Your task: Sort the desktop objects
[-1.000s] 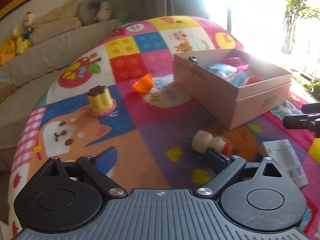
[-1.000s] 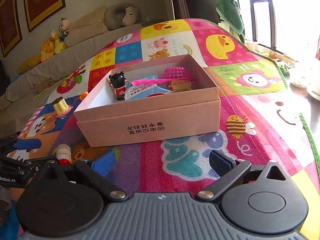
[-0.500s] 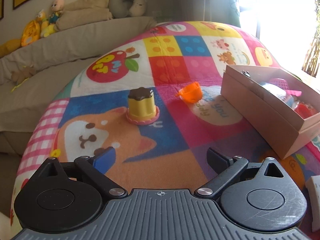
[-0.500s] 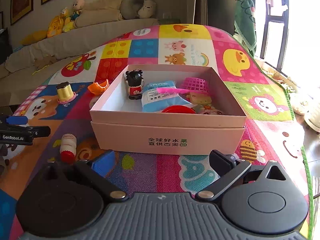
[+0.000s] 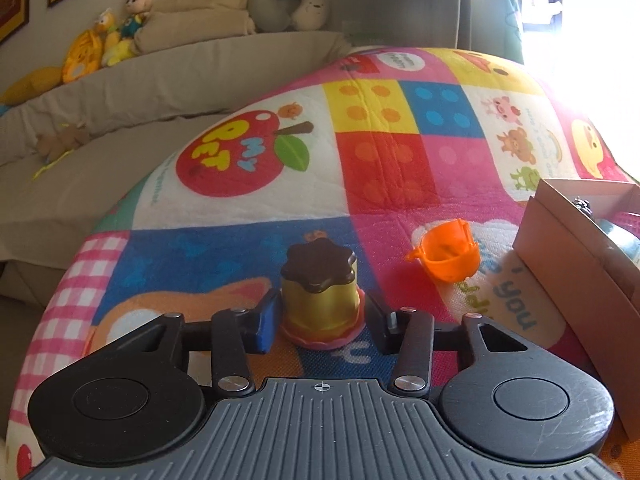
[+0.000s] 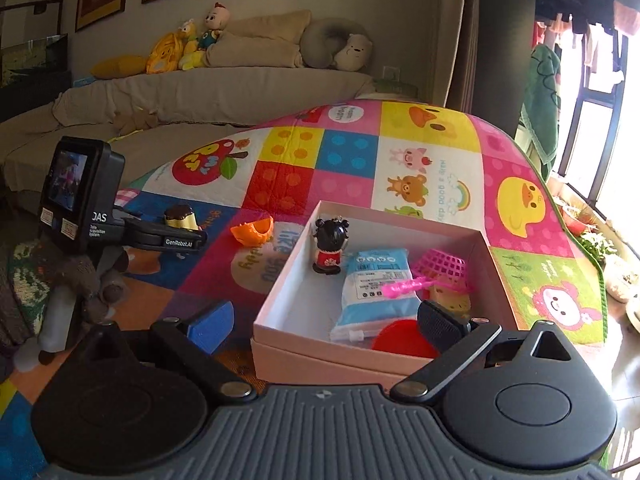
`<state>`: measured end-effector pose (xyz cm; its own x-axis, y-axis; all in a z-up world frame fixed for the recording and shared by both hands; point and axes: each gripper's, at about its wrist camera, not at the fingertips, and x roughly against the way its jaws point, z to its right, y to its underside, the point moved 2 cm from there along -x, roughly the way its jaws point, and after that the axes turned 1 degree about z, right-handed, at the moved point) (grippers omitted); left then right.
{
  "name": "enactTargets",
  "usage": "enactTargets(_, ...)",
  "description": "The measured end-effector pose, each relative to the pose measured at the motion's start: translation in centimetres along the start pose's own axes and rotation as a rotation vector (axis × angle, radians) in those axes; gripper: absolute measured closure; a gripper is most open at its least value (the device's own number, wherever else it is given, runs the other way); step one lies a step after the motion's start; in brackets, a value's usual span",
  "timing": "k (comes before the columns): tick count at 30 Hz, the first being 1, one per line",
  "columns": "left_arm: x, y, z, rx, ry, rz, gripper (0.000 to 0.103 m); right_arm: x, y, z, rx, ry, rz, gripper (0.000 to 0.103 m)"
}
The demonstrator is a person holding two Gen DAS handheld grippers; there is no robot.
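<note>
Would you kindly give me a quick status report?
Left gripper shut on pudding toy. Right gripper closing, empty, over box. Orange cup beside, clear.

Printed on the play mat [image 5: 248, 208]: "MY PET" across the red apple [image 5: 232, 152], "Have a good day" by the rainbow [image 6: 460, 196] beyond the box [image 6: 280, 304], "like you" on the cloud panel [image 6: 280, 256] left of the box, partly hidden. Stamped on the left gripper [image 6: 188, 236] arm, left of the box: "GenRobot.AI"; on its camera housing [image 6: 80, 192]: "DAS", smaller lines beneath unreadable. Blue packet [image 6: 372, 280] print inside the box too small to read.
</note>
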<state>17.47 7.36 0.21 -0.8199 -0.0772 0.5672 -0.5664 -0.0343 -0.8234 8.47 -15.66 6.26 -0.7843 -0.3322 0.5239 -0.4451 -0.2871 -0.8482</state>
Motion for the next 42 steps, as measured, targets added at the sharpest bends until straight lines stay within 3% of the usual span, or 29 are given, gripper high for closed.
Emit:
enactTargets(3,2.4,1.2,-0.6,-0.006,0.036,-0.008,0.059,-3.4,-3.9,-2.4,0.049,-0.069,-0.035,0.020)
enactTargets(8,9.1,5.6,-0.8,-0.016,0.187,-0.034,0.059,-11.6,-7.6,-6.1,-0.003,-0.140,-0.192,0.021)
enactTargets(11,12.0,7.7,-0.5,-0.010,0.248,-0.029,0.053,-16.5,-8.5,-7.8,-0.010,-0.093,-0.248,0.021)
enactTargets(13,12.9,8.8,-0.6,0.015,0.260,-0.022,0.044,-20.1,-8.5,-8.2,-0.025,-0.045,-0.311,0.021)
enactTargets(16,12.9,9.0,-1.3,0.061,0.265,-0.011,0.039,-24.0,-7.7,-8.0,-0.063,0.011,-0.416,0.019)
enactTargets(17,12.8,8.9,-1.5,0.078,0.274,-0.013,0.031,-24.2,-7.6,-8.3,-0.034,0.037,-0.404,0.022)
enactTargets(18,12.6,8.9,-1.7,0.091,0.278,-0.022,0.029,-24.3,-7.4,-8.5,-0.005,0.020,-0.419,0.038)
enactTargets(19,12.5,8.9,-1.7,0.095,0.279,-0.025,0.028,-24.3,-7.3,-8.6,-0.002,0.001,-0.433,0.048)
enactTargets(24,12.9,9.0,-1.1,0.056,0.274,-0.002,0.015,-20.2,-7.7,-8.9,0.029,-0.053,-0.367,0.048)
enactTargets(27,13.0,9.0,-1.0,0.046,0.265,0.004,0.011,-15.1,-7.4,-7.1,-0.020,-0.149,-0.327,0.048)
enactTargets(33,12.7,9.0,-0.9,0.048,0.238,-0.014,0.008,-4.0,-1.9,-1.3,-0.050,-0.198,-0.246,0.048)
enactTargets(34,12.7,9.0,-0.7,0.042,0.228,-0.016,0.008,-2.8,-0.8,-0.6,-0.072,-0.212,-0.241,0.055)
enactTargets(37,12.8,9.1,0.2,0.003,0.197,-0.010,0.008,0.7,2.5,2.2,-0.112,-0.155,-0.204,0.058)
enactTargets(42,13.1,9.4,1.8,-0.026,0.196,-0.027,0.008,1.6,6.0,5.9,-0.193,-0.017,-0.189,0.058)
